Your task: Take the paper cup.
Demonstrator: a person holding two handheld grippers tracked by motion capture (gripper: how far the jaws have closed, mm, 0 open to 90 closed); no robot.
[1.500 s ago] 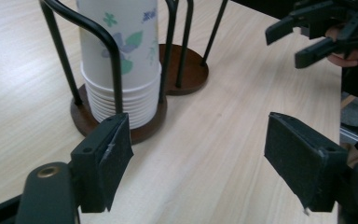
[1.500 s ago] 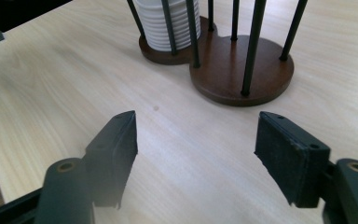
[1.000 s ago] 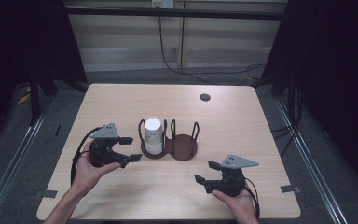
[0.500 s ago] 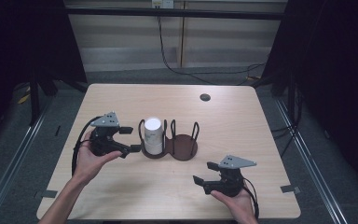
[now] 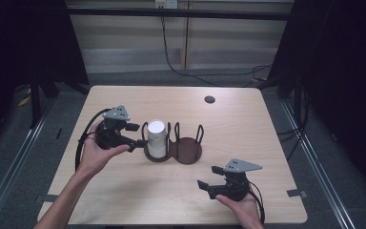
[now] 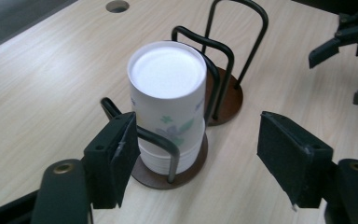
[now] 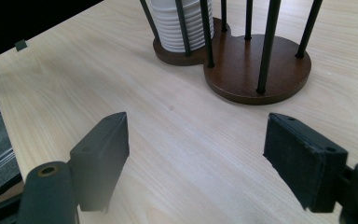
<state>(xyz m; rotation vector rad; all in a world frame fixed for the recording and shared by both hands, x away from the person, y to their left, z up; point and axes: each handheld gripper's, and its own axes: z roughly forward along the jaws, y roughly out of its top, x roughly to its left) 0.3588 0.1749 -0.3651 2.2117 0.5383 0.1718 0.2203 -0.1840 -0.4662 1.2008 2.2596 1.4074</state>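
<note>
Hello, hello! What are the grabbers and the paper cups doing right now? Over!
Left gripper open, jaws closing beside cup stack, not pressing. Right gripper open over bare table. Holder wires ring the stack.

A lab: bare table [image 5: 248, 119] ringed by black curtains [image 5: 24, 43].

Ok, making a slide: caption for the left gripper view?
Left gripper, jaws open, approaching stacked paper cups in a two-slot wire cup holder.
</note>
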